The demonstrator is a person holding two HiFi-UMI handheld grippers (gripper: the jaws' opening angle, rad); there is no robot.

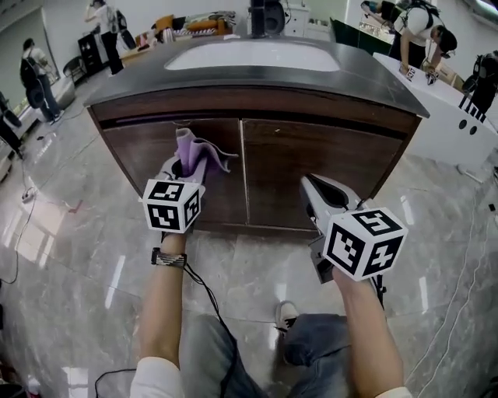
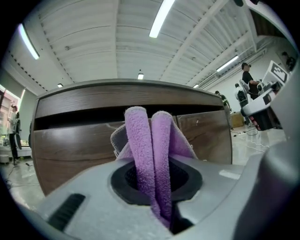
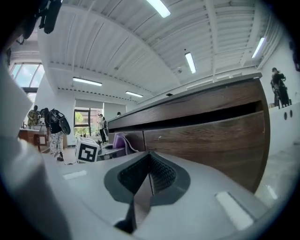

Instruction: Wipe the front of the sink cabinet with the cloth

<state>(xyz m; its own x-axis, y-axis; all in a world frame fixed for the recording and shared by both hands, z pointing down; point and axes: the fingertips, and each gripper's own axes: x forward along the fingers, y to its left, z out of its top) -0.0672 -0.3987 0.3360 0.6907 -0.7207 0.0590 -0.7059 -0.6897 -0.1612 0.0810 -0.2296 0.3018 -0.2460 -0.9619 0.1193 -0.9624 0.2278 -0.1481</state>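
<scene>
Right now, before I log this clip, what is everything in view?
sink cabinet: one, dark brown wood, two doors, straight ahead
countertop: one, dark grey, on top of the cabinet
basin: one, white, set in the countertop
cloth: one, purple, in front of the left door
table: one, white, far right
floor: grey, glossy
people: several, background
left hand-held gripper: grey, shut on the cloth
right hand-held gripper: grey, shut, empty, before the right door
legs: blue jeans, bottom
</scene>
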